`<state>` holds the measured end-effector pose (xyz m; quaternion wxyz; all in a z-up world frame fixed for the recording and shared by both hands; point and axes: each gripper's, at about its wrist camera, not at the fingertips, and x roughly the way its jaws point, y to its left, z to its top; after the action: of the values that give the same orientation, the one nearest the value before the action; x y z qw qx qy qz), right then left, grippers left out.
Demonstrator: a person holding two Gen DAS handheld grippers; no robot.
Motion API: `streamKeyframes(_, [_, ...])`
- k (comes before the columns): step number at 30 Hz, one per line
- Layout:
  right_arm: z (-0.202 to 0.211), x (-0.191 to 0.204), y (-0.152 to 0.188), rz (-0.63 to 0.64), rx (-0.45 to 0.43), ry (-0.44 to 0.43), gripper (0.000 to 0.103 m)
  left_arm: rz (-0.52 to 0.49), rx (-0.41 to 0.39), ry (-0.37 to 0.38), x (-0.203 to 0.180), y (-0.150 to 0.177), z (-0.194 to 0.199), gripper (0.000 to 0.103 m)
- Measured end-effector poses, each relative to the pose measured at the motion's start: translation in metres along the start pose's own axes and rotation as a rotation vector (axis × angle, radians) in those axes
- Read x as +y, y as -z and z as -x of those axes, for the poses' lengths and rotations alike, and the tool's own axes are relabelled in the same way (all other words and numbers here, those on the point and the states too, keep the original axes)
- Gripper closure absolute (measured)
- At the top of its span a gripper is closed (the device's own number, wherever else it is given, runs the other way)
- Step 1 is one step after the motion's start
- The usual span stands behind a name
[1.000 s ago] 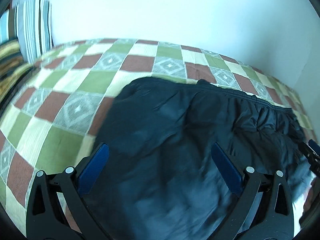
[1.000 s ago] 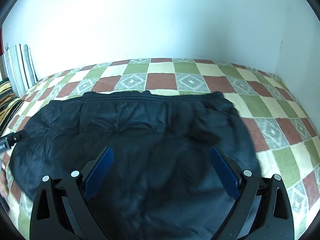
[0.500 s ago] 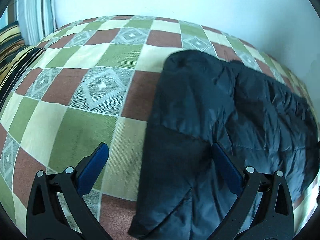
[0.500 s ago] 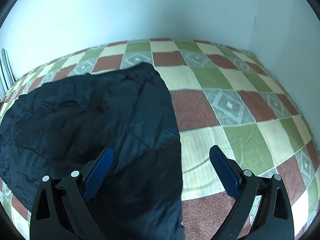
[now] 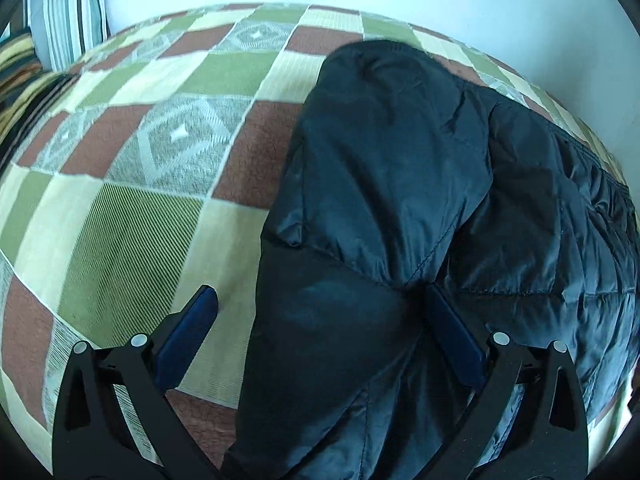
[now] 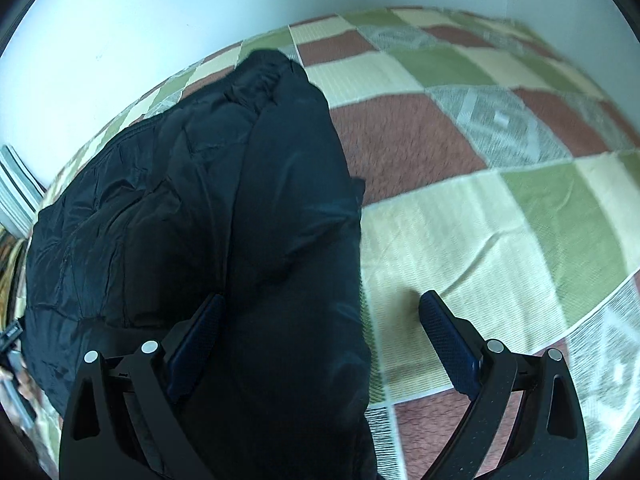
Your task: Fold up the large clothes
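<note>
Your left gripper [image 5: 320, 328] stands wide, holding nothing. In its view the black jacket [image 5: 400, 200] fills the centre and right of the frame, lying on the checked bedspread [image 5: 132, 220], with one jaw over bare cloth and the other at the jacket's folded flap. Close there and you would likely pinch only the top layer, or the bedspread with it, and drag the fold askew; the fabric looks slick and puffy, so it may slip.

Your right gripper [image 6: 320, 328] is wide too, empty, straddling the jacket's right edge at lower centre. Uneven lifting would skew the fold.

No containers show in either view.
</note>
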<state>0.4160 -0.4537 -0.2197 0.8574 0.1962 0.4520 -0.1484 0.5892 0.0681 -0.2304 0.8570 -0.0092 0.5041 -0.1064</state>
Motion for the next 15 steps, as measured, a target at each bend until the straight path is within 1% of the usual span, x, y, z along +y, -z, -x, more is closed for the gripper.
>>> streamKeyframes(2, [0.000, 0.002, 0.002, 0.008, -0.010, 0.000, 0.012, 0.011, 0.008, 0.003, 0.001, 0.001, -0.002, 0.002])
streamKeyframes(3, [0.001, 0.003, 0.004, 0.011, -0.017, -0.018, 0.023, 0.014, 0.009, 0.002, 0.001, 0.001, -0.002, 0.002])
streamKeyframes(4, [0.002, 0.006, 0.005, 0.010, -0.015, -0.050, 0.041, 0.014, 0.006, -0.001, 0.000, 0.002, -0.001, 0.002])
streamKeyframes(5, [0.003, 0.007, 0.006, 0.006, -0.011, -0.080, 0.051, 0.011, 0.005, -0.003, -0.001, 0.002, -0.001, 0.003])
streamKeyframes(6, [0.004, 0.010, 0.006, -0.001, -0.009, -0.086, 0.054, 0.008, 0.006, 0.015, -0.002, 0.003, -0.001, 0.007])
streamKeyframes(8, [0.006, 0.014, 0.006, 0.007, -0.015, -0.076, 0.058, 0.006, 0.013, 0.085, -0.003, 0.005, 0.001, 0.035])
streamKeyframes(10, [0.006, 0.015, 0.008, 0.004, -0.022, -0.077, 0.060, -0.006, 0.014, 0.107, -0.008, 0.006, 0.004, 0.044])
streamKeyframes(12, [0.008, 0.015, 0.010, 0.006, -0.028, -0.078, 0.062, -0.018, 0.019, 0.109, -0.011, 0.006, 0.006, 0.048])
streamKeyframes(15, [0.008, 0.020, 0.012, 0.009, -0.044, -0.072, 0.066, -0.001, 0.029, 0.139, -0.008, 0.006, 0.006, 0.057])
